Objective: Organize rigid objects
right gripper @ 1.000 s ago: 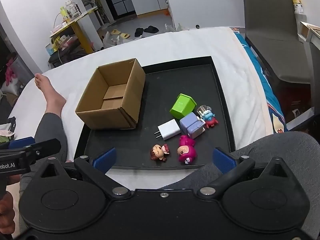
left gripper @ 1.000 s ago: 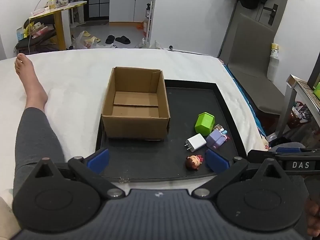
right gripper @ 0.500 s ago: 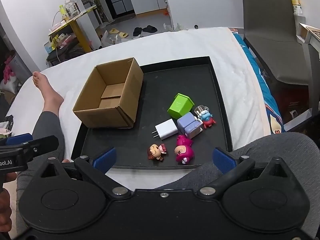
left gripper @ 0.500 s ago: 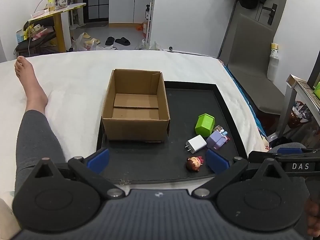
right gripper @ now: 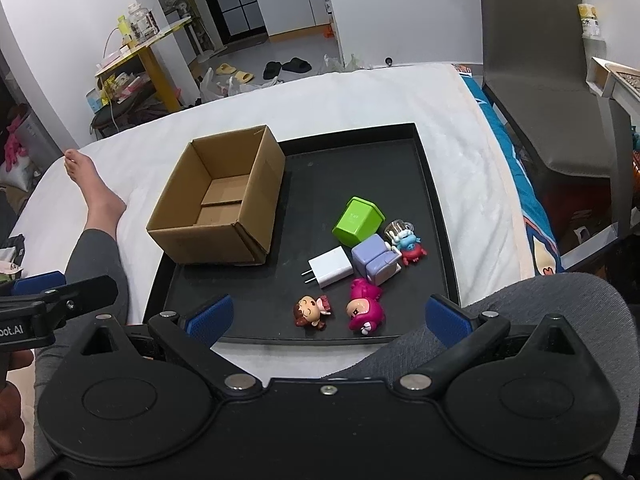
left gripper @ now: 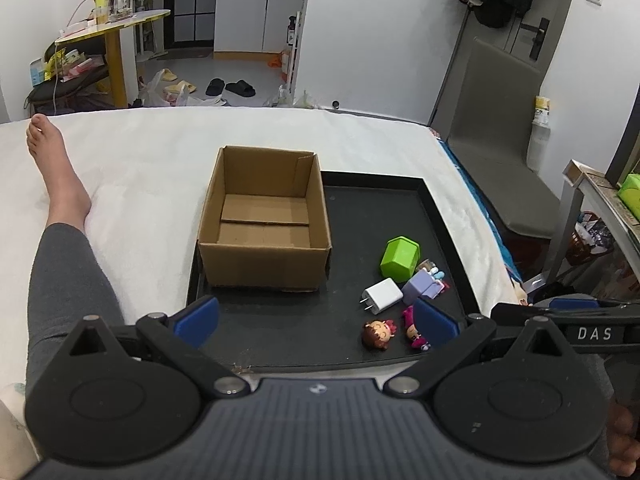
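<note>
Six small rigid items cluster on tray's point(right gripper: 432, 184) right side: white charger point(right gripper: 330, 267), green bin point(right gripper: 357, 219), figurines. Light, hard, likely slick; pinch charger's flat sides. Cardboard box point(right gripper: 224, 196) empty, just left. Both your grippers, left gripper point(left gripper: 316, 316) and right gripper point(right gripper: 328, 316), spread wide, empty.

The left claw point(left gripper: 316, 318) is spread wide, blue pads far apart, gripping nothing. The right claw point(right gripper: 328, 316) is likewise agape and empty (each shows at the edge of the other's view), both held level, side by side.
</note>
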`<move>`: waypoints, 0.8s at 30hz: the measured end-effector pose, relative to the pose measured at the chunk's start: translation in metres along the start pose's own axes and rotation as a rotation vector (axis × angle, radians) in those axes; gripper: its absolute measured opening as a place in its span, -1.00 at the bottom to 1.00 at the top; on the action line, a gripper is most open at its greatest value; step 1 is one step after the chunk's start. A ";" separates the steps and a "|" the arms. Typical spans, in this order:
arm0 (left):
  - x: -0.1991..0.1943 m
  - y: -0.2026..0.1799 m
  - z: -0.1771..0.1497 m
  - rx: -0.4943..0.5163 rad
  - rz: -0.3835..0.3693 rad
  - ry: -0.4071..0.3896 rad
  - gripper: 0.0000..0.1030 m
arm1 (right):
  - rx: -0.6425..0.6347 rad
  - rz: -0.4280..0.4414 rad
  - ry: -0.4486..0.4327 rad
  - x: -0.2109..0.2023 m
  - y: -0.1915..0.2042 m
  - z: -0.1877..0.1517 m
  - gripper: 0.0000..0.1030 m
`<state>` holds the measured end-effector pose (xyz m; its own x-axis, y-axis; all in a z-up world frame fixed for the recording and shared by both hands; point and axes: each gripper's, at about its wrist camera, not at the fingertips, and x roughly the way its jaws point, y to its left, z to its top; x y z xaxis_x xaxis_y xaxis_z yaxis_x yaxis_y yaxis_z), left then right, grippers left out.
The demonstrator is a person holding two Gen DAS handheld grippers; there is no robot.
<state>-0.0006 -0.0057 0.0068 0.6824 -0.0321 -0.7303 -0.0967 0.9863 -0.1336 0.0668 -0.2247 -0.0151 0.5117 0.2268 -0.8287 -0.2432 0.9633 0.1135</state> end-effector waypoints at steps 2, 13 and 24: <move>0.000 -0.001 0.000 0.010 0.005 0.001 0.99 | -0.001 0.000 0.001 -0.001 0.001 0.000 1.00; 0.000 -0.001 0.000 0.009 0.002 0.007 0.99 | 0.008 -0.004 0.003 -0.001 -0.001 0.001 1.00; -0.001 -0.001 0.000 0.025 0.019 0.000 0.99 | 0.017 -0.011 0.011 0.004 -0.002 -0.002 1.00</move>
<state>-0.0017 -0.0066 0.0078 0.6807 -0.0129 -0.7325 -0.0916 0.9905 -0.1025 0.0671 -0.2259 -0.0195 0.5050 0.2146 -0.8360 -0.2232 0.9681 0.1136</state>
